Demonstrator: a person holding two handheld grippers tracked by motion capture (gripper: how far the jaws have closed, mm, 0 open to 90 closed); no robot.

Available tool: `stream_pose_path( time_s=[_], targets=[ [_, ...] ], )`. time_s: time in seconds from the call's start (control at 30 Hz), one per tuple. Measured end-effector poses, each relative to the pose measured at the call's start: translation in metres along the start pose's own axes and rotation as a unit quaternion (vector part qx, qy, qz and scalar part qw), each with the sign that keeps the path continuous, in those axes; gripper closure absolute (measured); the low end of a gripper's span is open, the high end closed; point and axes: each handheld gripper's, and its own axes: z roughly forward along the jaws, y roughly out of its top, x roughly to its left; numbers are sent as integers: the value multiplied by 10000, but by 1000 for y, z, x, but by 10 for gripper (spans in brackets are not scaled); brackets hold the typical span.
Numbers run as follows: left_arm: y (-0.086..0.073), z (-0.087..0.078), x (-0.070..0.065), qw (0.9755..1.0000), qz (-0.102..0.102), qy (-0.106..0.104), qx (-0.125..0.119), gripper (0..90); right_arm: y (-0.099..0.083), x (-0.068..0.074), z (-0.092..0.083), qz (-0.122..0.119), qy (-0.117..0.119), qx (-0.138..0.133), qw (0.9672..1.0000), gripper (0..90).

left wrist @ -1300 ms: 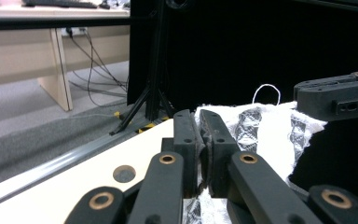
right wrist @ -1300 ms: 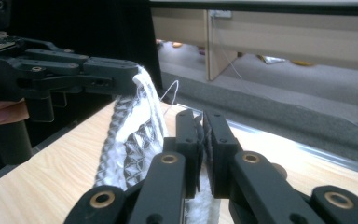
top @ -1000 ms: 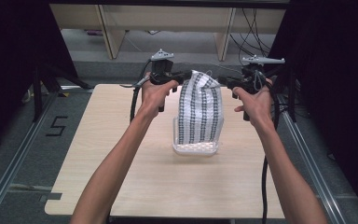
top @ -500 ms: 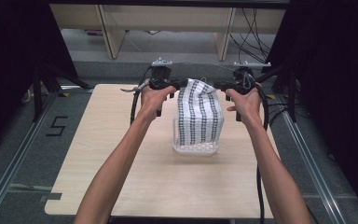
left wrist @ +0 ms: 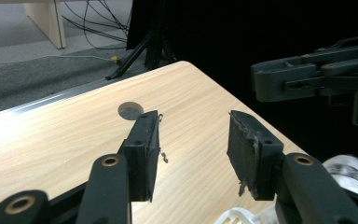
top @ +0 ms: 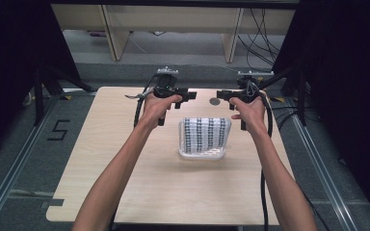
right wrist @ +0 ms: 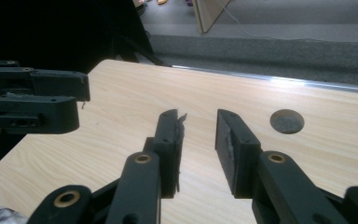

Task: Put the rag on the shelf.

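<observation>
A light wooden table [top: 125,159] (with a round hole [top: 215,101] near its far edge) carries a white basket [top: 202,155] right of centre, draped with a black-and-white patterned cloth [top: 205,134].

Table [top: 125,144] is light wood-grain, looks like laminate, smooth with a soft sheen near the far edge. The striped cloth [top: 204,134] is a soft woven fabric, black-and-white pattern, draped over a white plastic basket [top: 203,155]. Both grippers are matt black plastic with brass-looking rivets; the left gripper [left wrist: 193,140] has rough, frayed pads, same on the right gripper [right wrist: 200,140]. Floor is dull grey carpet-like stuff.
</observation>
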Motion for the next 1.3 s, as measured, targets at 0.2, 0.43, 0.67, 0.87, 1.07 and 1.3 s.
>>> stream_pose_path(
  time_s=[0.2, 0.43, 0.67, 0.87, 1.07, 1.3],
  targets=[
    [-3, -10, -2, 9999, 69, -48, 68, 519, -1, 5, -6, -138, 20, 42, 9999, 666],
    [-7, -22, -2, 9996, 251, -50, 148, 473, -3, 9, -13, -260, 28, 58, 9996, 613],
    [-12, -31, -2, 9997, 221, -69, 109, 448, -6, 8, -19, -374, 87, -16, 9993, 587],
    [-16, -38, -3, 9996, 250, -83, 139, 380, -9, 11, -26, -366, 161, -59, 9992, 497],
    [-23, -44, -13, 9988, 395, 27, 285, 292, -13, 15, -32, -306, 152, -148, 9993, 385],
    [-29, -53, -21, 9986, 427, -8, 319, 253, -15, 19, -38, -483, 204, -148, 9985, 343]
  ],
)
